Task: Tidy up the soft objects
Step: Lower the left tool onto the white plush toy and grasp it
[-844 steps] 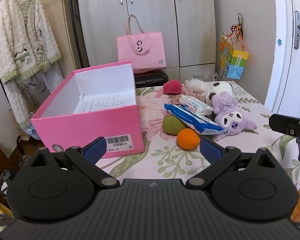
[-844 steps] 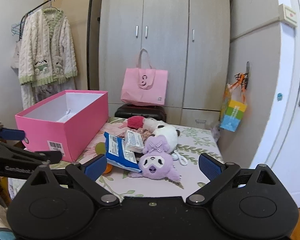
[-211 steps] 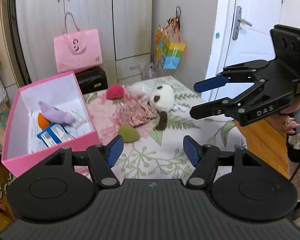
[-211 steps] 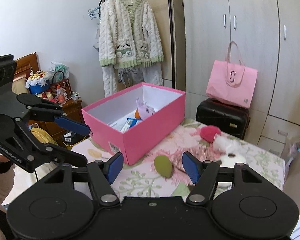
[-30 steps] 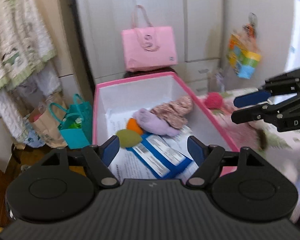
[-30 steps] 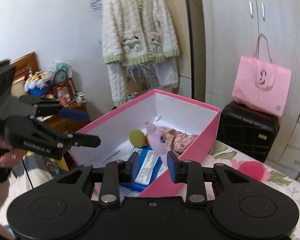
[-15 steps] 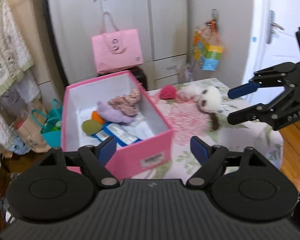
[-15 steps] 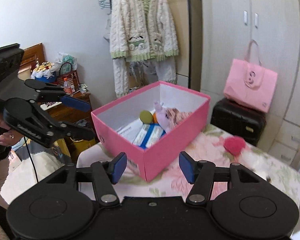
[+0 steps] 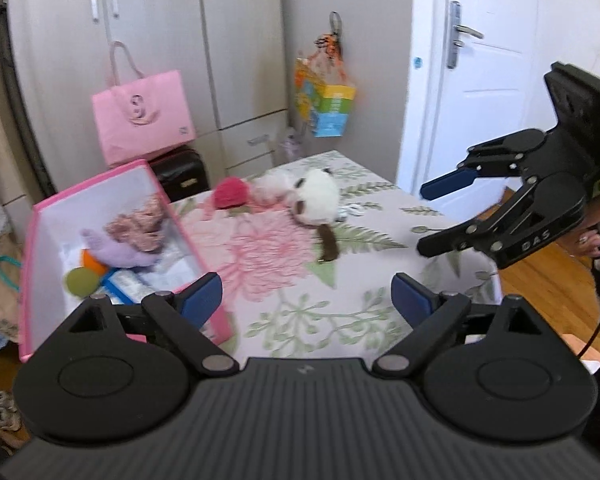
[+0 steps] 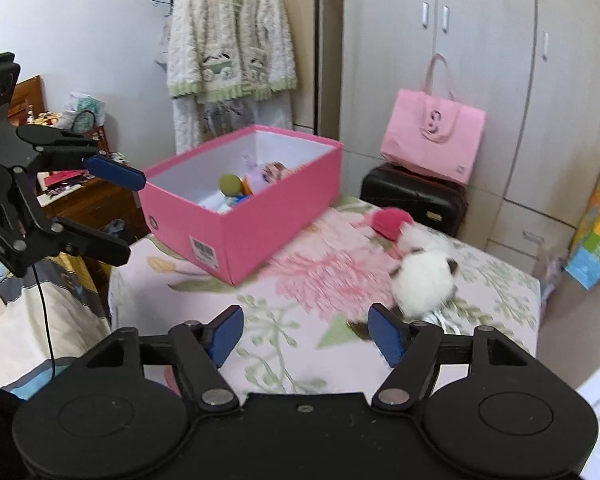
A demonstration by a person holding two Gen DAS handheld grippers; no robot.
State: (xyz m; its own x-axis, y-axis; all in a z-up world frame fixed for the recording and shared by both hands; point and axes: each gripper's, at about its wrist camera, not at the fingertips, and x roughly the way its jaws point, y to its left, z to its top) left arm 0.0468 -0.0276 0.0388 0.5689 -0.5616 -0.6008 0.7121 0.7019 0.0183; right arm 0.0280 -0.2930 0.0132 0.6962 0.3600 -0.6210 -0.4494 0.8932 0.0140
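A pink box (image 9: 171, 216) stands at the table's left, holding a purple plush (image 9: 116, 254), a green sponge (image 9: 79, 282), an orange ball (image 9: 90, 260), a floral cloth (image 9: 138, 228) and a blue packet (image 9: 126, 280). A white plush dog (image 9: 314, 202) and a red fluffy ball (image 9: 231, 193) lie on the flowered tablecloth beyond it. My left gripper (image 9: 306, 300) hovers over the table's near side, its jaws opening with nothing between them. My right gripper (image 10: 306, 334) hangs before the white plush dog (image 10: 424, 280), its jaws also opening and empty. The pink box (image 10: 268, 216) is ahead-left in the right wrist view.
A pink tote bag (image 9: 142, 116) sits on a black suitcase (image 9: 182, 172) against the wardrobe. A colourful bag (image 9: 324, 104) hangs by the white door (image 9: 480, 80). A fluffy cardigan (image 10: 228, 48) hangs behind the box. The table's right edge drops to wooden floor (image 9: 540, 280).
Both grippers have drawn away from the box toward the side of the table with the plush dog. Both sets of jaws have widened, the right one from nearly shut.
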